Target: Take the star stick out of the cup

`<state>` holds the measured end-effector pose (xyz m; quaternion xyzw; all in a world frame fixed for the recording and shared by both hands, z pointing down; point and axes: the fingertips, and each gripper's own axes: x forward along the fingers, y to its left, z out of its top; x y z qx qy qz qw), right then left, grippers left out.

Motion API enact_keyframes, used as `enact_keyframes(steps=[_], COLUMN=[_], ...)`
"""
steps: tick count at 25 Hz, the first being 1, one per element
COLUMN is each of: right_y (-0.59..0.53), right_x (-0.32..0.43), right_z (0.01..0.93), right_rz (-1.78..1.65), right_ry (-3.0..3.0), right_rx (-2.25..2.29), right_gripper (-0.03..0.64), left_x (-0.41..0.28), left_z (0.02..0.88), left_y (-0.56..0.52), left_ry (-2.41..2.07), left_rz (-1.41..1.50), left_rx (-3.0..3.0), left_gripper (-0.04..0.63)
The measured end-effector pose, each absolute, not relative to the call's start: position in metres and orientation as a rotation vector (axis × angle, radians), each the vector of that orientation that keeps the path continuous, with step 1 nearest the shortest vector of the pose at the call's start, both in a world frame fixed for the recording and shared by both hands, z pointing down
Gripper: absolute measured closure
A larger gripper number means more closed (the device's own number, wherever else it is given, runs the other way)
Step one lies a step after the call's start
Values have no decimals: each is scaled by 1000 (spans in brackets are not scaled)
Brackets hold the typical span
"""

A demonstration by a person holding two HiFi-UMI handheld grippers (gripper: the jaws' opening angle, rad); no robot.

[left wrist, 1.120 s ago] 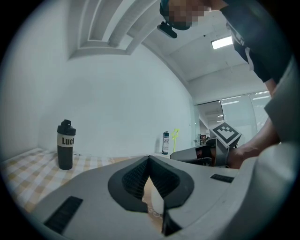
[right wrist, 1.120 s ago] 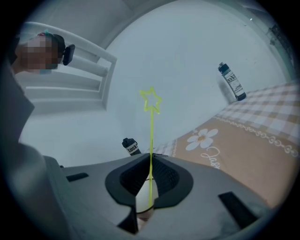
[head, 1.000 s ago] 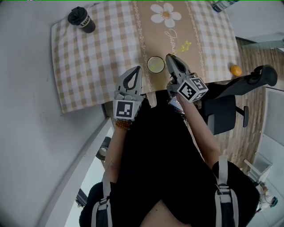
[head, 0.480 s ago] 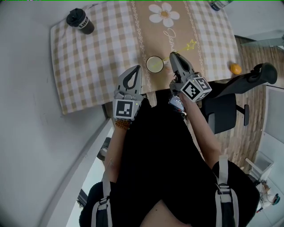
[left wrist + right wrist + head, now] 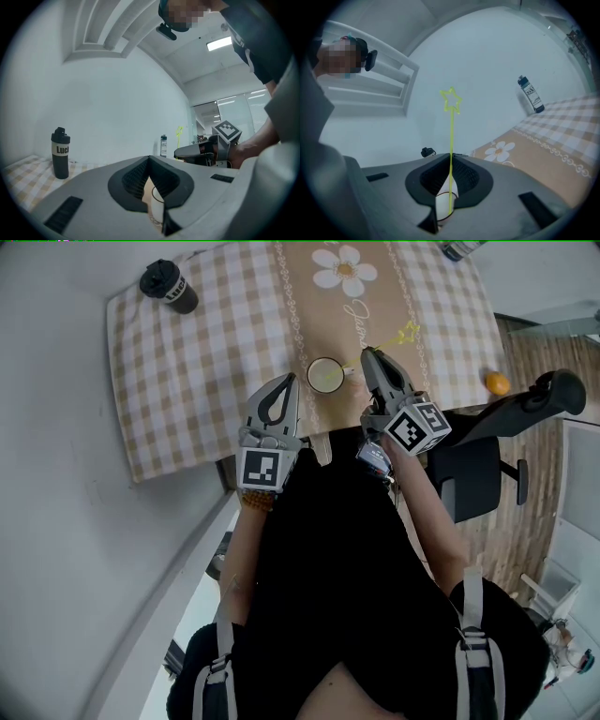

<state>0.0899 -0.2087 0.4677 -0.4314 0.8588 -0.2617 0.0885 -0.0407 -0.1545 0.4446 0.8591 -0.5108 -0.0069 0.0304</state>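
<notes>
A pale cup (image 5: 326, 376) stands near the front edge of the checked tablecloth (image 5: 206, 381). My right gripper (image 5: 366, 352) is just right of it, pointing level and shut on the thin yellow-green star stick (image 5: 451, 136). The stick's star (image 5: 405, 334) points away from me, above the jaws. Its lower end hangs by the cup's mouth (image 5: 443, 206); whether it is still inside I cannot tell. My left gripper (image 5: 288, 379) is to the left of the cup, its tips together with nothing between them. The cup (image 5: 157, 206) shows behind its jaws.
A black flask (image 5: 169, 284) stands at the far left corner of the table, and a bottle (image 5: 530, 95) at the far right. An orange ball (image 5: 498, 383) lies on the floor beside a black office chair (image 5: 525, 413). The table's front edge is right below both grippers.
My right gripper has risen a little with the star stick in its jaws, and the star has drifted right in the head view. The left gripper has stayed in place.
</notes>
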Motion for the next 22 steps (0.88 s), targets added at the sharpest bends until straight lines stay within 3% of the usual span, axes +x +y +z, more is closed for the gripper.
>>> enact_keyframes(steps=[22], right_y=[-200], right_x=[82], right_z=[439], right_rz=[-651], right_ry=[2609], right_rx=[-1261], right_gripper=[603], left_x=[-41], left_z=[417], left_y=[-167], left_ry=[-1602], left_rz=[-77], left_rx=[2685], left_gripper=[594])
